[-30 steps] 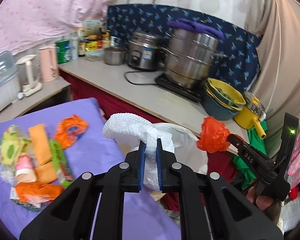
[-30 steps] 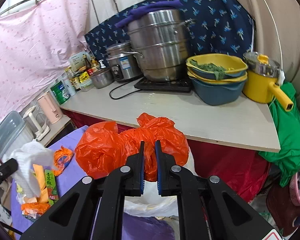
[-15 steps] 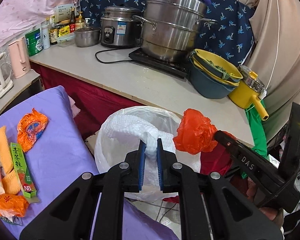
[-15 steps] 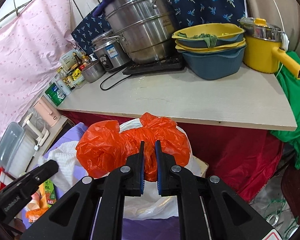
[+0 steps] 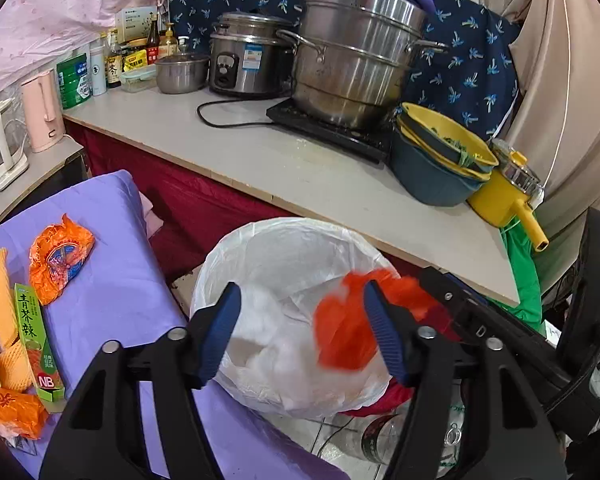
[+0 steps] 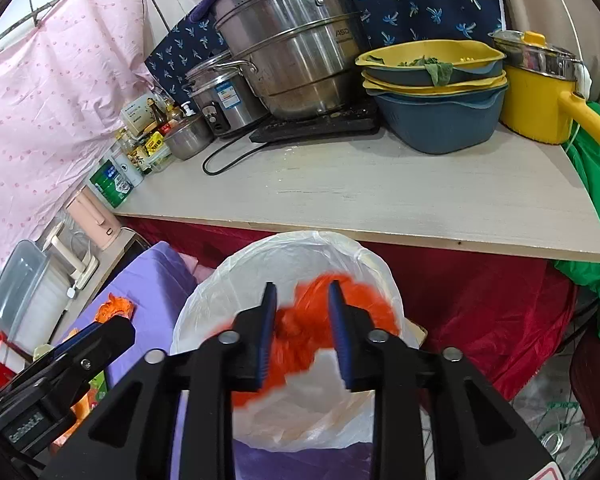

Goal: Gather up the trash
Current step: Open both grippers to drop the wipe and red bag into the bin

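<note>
Two handheld black grippers with blue-padded fingers point downward, side by side. The left gripper has just been opening; its fingers now stand wide apart and press on nothing. The right gripper has also just been opening, less widely; its fingers are parted. From the left camera, the right gripper's body angles in from the right.

A cramped home kitchen: a steel steamer pot on an induction hob, a rice cooker, sauce bottles and stacked colander basins crowd the table.
</note>
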Tool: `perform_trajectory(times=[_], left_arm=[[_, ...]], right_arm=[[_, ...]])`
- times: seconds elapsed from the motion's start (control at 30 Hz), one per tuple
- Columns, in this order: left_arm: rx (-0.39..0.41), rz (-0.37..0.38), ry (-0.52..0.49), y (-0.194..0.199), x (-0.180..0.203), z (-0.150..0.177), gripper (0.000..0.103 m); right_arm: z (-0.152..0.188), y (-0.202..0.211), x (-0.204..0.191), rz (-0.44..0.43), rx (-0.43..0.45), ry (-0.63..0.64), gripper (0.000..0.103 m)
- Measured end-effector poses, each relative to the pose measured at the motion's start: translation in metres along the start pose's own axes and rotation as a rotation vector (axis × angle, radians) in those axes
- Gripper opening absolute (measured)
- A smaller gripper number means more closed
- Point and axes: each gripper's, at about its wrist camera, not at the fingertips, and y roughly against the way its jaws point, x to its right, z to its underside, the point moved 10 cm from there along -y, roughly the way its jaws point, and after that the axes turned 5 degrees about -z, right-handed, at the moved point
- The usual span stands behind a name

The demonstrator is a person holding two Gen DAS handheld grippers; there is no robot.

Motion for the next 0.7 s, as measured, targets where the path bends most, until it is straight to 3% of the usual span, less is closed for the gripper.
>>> perform_trajectory(times=[0.47,0.7], left_arm=[[0.024,-0.039,0.075,0.022,-0.026,-0.009,0.069],[0.073,-0.075,0.112,0.05,-0.05,-0.013,0.077]], right_arm=[[-0.015,0.028,-0.019,-0.008,0.058,0.022,0.044],[-0.017,0.043,-0.047,-0.025,0.084,0.062,0.054]])
